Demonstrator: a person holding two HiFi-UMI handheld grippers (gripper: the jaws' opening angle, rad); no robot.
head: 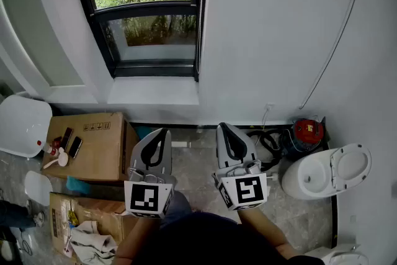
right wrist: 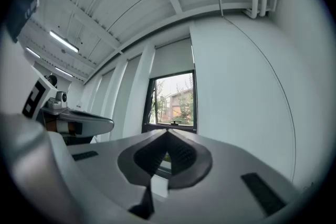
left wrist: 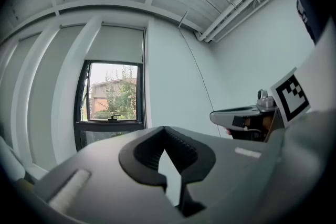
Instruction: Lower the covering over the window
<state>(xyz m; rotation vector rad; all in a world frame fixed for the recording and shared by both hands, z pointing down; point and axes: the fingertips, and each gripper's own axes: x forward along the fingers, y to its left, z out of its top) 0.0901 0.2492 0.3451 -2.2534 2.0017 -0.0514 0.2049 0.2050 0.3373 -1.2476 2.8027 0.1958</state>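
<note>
Closed claws (head: 164, 131) (head: 223, 126); cardboard box (head: 102, 147) print illegible

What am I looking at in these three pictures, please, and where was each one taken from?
There is no robot: a person holds a two-jaw gripper in each hand. The head view looks down from the person's head at the left gripper and right gripper, side by side facing the window. The other two views come from cameras riding on each gripper, looking along its jaws. Both grippers are shut and empty. The blind sits high, leaving the glass uncovered. On the floor are a cardboard box and a toilet.
</note>
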